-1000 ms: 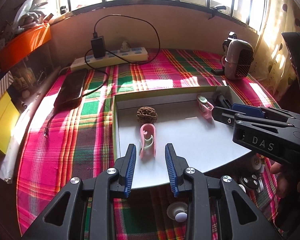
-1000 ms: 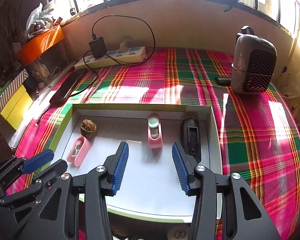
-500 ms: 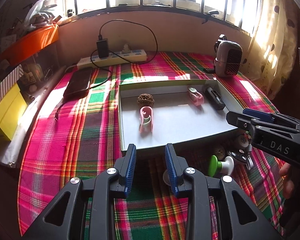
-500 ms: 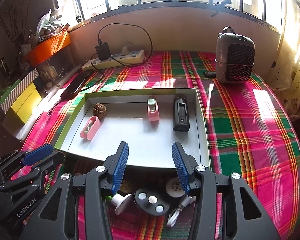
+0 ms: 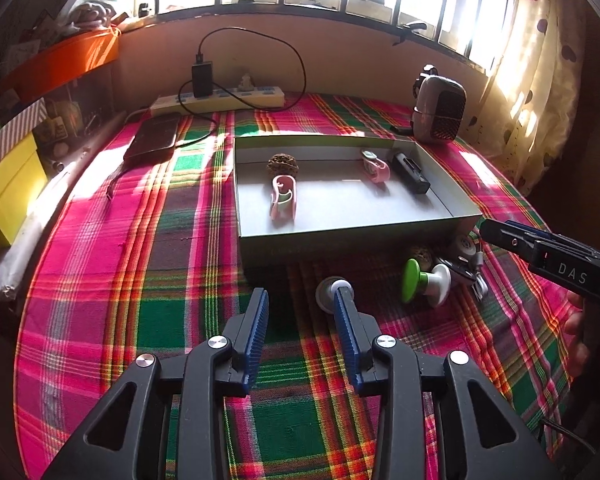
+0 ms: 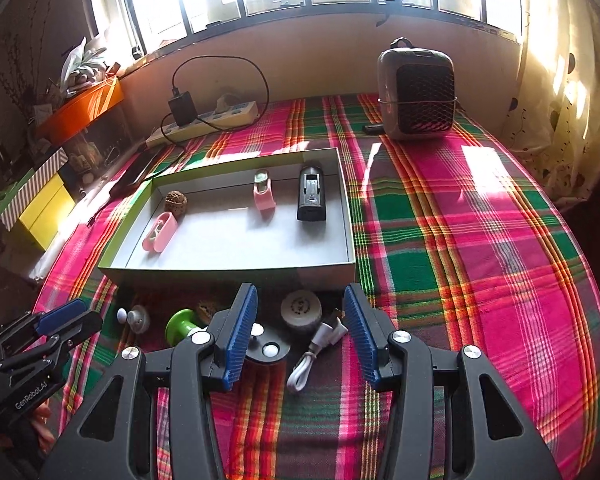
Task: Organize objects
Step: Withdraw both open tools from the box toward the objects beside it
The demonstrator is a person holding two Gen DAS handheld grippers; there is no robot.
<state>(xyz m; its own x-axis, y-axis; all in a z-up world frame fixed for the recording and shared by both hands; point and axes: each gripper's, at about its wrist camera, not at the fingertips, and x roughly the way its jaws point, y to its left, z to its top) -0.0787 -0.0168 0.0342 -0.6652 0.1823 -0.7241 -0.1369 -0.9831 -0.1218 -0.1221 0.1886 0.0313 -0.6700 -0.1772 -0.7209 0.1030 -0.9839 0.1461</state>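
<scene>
Here, both of my claws hang over the plaid cloth (image 5: 112, 264) on the near side of the shallow tray (image 6: 228, 270), which serves as my landmark. My left gripper (image 5: 301, 300) has its jaws just widened and holds nothing; only cloth lies between its blue pads, and a small white knob piece (image 5: 332, 290) peeks out just past the tip of one finger, on the cloth near the tray's front wall. My right gripper (image 6: 300, 300) stands half spread and empty too, poised above the loose things that lie against the tray's near wall: a round cream disc (image 6: 301, 311), a white cable (image 6: 316, 348), a dark round piece with pale dots (image 6: 270, 350) and a green-capped spool (image 6: 182, 325).

Inside the tray, a brown walnut-like ball (image 6: 175, 201) sits at the far left corner with a pink clip (image 6: 160, 232) just in front of it; a second pink clip (image 6: 263, 192) and a black oblong device (image 6: 312, 194) lie side by side toward the far right.

Beyond the tray, a grey fan heater (image 6: 418, 92) stands to its right, and a power strip (image 6: 204, 120) with a black charger runs along the wall behind it.
</scene>
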